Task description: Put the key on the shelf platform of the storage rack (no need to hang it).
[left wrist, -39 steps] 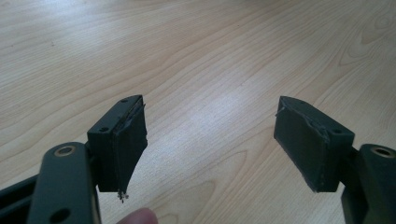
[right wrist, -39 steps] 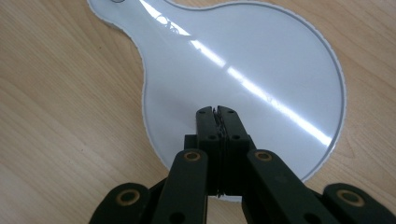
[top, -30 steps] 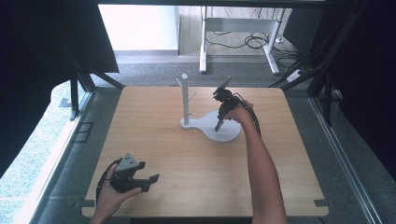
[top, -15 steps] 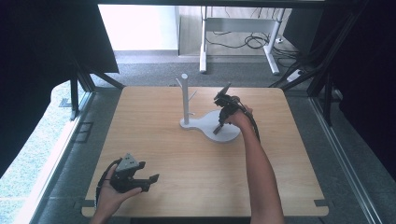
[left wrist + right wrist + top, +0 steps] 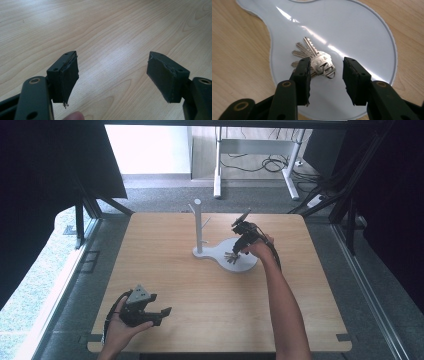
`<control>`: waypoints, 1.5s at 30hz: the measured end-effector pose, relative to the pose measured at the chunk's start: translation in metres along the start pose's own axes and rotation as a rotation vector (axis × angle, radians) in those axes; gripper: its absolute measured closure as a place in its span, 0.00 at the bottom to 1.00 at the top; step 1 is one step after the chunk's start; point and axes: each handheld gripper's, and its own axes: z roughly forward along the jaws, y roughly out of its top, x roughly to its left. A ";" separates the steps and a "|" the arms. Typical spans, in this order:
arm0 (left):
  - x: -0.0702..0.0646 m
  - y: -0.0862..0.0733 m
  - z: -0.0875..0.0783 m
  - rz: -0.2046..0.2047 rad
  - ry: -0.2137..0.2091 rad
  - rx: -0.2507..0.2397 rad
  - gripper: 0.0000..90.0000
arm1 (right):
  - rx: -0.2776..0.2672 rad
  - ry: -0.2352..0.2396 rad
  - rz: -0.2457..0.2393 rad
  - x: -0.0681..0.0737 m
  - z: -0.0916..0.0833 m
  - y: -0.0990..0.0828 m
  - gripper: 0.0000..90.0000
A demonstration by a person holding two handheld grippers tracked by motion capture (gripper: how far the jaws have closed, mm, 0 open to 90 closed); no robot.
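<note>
right gripper [image 5: 325, 75]: jaws just opened, parted over bunch of silver metal keys [image 5: 315, 61] (lying free) | on glossy white pear-shaped stand base [image 5: 352, 30]; left gripper [image 5: 112, 77]: spread, near-left

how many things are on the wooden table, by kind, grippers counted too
black two-jaw grippers: 2, the left gripper and the right gripper
white stand with an upright post and a flat rounded base: 1
bunch of silver metal keys on a ring, lying on that base: 1
total: 4
</note>
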 end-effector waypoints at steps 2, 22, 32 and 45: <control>-0.001 0.000 0.000 0.003 0.004 0.003 0.28 | -0.012 0.012 -0.003 0.001 -0.002 -0.001 0.61; 0.002 -0.001 -0.002 -0.008 0.015 -0.009 0.29 | -0.100 0.111 -0.094 0.024 -0.030 -0.048 0.47; 0.001 -0.001 -0.001 -0.004 0.019 -0.006 0.29 | -0.162 0.140 -0.115 0.034 -0.041 -0.087 0.46; 0.004 -0.002 -0.002 -0.013 0.024 -0.005 0.29 | -0.249 0.131 -0.101 0.038 -0.047 -0.165 0.42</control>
